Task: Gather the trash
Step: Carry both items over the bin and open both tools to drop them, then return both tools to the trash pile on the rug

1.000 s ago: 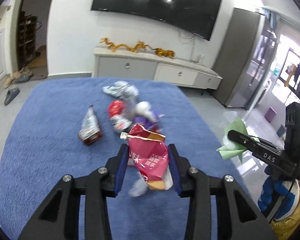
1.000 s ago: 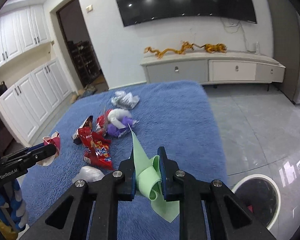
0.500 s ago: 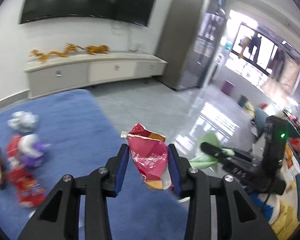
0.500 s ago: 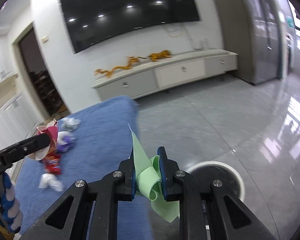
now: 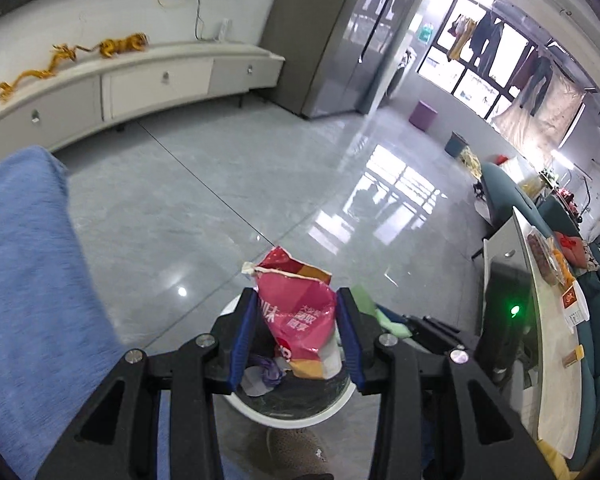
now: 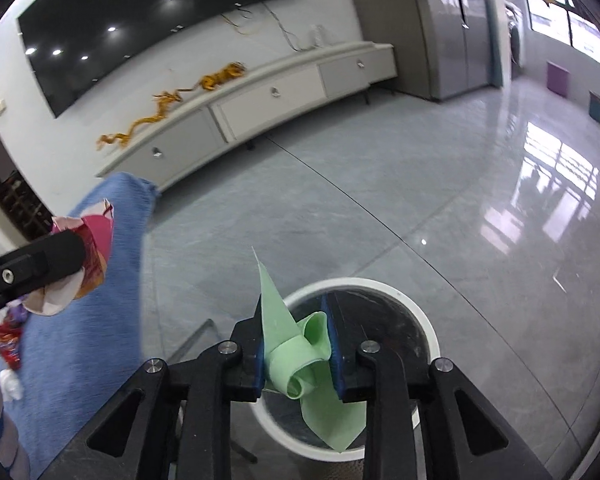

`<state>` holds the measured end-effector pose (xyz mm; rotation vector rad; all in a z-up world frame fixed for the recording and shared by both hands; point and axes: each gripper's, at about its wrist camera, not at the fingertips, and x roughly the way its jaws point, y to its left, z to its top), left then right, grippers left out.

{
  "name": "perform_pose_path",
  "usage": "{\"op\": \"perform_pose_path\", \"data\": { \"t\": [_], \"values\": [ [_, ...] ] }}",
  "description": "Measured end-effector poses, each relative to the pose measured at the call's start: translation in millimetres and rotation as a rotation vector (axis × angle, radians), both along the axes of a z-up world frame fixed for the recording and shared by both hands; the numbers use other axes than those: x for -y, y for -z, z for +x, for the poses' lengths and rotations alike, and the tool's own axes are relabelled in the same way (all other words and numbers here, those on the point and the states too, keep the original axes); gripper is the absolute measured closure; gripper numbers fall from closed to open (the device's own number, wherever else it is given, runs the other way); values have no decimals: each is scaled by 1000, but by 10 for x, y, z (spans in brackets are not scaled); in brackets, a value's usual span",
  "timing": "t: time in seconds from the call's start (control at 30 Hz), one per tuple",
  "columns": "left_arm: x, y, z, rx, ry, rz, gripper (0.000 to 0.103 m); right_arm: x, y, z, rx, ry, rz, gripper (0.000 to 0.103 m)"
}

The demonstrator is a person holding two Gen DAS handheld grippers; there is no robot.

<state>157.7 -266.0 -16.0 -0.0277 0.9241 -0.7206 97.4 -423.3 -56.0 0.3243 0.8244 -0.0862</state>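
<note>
Left wrist view: left gripper [image 5: 296, 336] fingers clenched on pink snack bag [image 5: 300, 320], hanging over white bin [image 5: 300, 416]. Right gripper [image 6: 296, 348] clamps green paper [image 6: 300, 352] above same bin [image 6: 420, 320]. Step: drop-off. Next: open fingers, release both; more litter likely remains on blue table [image 6: 80, 340].

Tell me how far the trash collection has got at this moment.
Partly done. The white bin already holds some crumpled trash. In hand: the left gripper is shut on the pink snack bag and the right gripper on the green paper, both over the bin, neither released. Left: red wrappers and a white wad on the blue cloth.
</note>
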Motion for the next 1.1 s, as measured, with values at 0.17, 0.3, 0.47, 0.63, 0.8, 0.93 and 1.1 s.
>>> {"op": "perform_pose_path", "data": {
  "t": [0.17, 0.3, 0.47, 0.63, 0.8, 0.93, 1.1],
  "values": [
    [156, 227, 161, -75, 11, -16, 43, 135, 253, 54, -56, 44, -12, 63],
    [163, 238, 140, -75, 10, -9, 43, 237, 308, 5, -75, 75, -13, 61],
    [-38, 26, -18, 8, -43, 9, 43, 157, 106, -86, -44, 70, -27, 61],
    [-452, -278, -289, 160, -173, 34, 43, -103, -284, -182, 34, 19, -72, 61],
    [-904, -554, -531, 267, -295, 69, 43, -502, -693, -327, 126, -42, -113, 53],
    [-1310, -745, -707, 316, -382, 91, 43, -819, -967, -426, 187, -98, -128, 52],
    [-1715, -892, -932, 363, -469, 113, 42, -1234, -1257, -555, 242, -176, -154, 50]
  ]
}}
